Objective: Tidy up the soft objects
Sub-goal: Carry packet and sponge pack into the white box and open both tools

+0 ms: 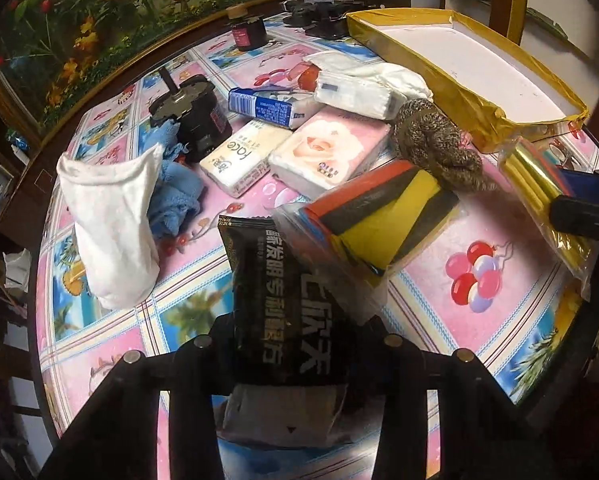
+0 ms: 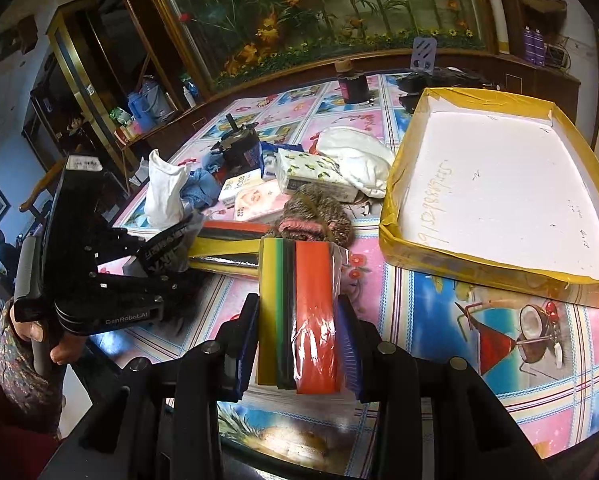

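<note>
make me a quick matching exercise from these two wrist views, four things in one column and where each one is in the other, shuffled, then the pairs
Things
1. black packet
2. sponge pack
3. foam tray
4. white cloth

Places
A. standing on the table beside the blue towel
B. between the fingers of the right gripper
C. on the table, nothing inside it
D. between the fingers of the left gripper

Pairs: 1-D, 2-B, 3-C, 4-A
</note>
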Motion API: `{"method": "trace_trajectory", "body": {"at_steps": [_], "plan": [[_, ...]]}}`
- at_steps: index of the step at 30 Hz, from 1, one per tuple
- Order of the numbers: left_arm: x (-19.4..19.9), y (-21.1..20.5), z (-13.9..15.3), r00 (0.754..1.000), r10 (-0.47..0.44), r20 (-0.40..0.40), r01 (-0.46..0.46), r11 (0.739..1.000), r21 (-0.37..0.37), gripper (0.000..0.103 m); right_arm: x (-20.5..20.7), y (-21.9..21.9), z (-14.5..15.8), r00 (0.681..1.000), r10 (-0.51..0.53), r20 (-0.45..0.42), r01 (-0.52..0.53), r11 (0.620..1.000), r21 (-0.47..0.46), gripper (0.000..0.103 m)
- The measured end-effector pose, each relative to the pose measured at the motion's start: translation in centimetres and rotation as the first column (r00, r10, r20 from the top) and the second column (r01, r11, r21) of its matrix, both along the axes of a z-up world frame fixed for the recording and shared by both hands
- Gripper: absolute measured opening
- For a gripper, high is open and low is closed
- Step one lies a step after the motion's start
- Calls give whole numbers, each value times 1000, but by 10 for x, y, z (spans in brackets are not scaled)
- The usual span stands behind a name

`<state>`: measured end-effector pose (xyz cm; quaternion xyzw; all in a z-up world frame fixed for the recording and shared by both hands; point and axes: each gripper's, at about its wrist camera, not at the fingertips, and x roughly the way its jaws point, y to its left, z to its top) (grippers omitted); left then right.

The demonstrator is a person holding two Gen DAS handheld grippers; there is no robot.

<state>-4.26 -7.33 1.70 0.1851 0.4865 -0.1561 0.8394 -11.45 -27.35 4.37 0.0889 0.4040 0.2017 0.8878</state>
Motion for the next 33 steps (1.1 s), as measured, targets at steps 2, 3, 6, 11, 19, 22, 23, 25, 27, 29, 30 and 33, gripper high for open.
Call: {"method": "trace_trajectory", "body": {"at_steps": [2,3,6,11,19,22,23,25,27,29,30,33], "plan": [[-3,14,7,1000,19,-2,-19,999,-45,41,-1,-1,3,1000,3,10,-3,1000,10,40],[-6,20,12,1000,30,7,-29,997,-68,41,-1,-1,4,1000,5,16,-5,1000,15,40],[-12,42,38,995,70,69,-60,987,-149,41,-2,0,9,999,13,35,-14,1000,27,40],[-12,45,73,987,93,134,-58,968,-244,41,-2,5,22,997,23,78,-26,999,32,40],[5,-19,87,993,-7,117,41,956,-291,41,4,-13,34,995,-54,89,49,997,64,40],[13,-51,90,993,-54,101,82,951,-298,41,8,-38,46,988,-119,102,110,990,91,40],[15,-61,91,993,-66,98,93,949,-300,41,11,-47,50,984,-142,106,131,986,101,40],[23,-81,94,992,-88,88,111,946,-305,41,17,-66,59,977,-184,111,170,978,123,40],[32,-102,97,991,-111,75,129,943,-307,41,26,-84,66,968,-226,113,210,967,142,40],[43,-123,102,989,-125,76,143,943,-302,41,37,-101,70,960,-261,102,242,955,170,40],[48,-132,104,988,-129,79,147,943,-298,41,44,-109,72,956,-277,95,257,949,184,40],[67,-155,109,987,-141,74,157,940,-302,41,67,-133,78,939,-334,81,313,928,202,40]]}}
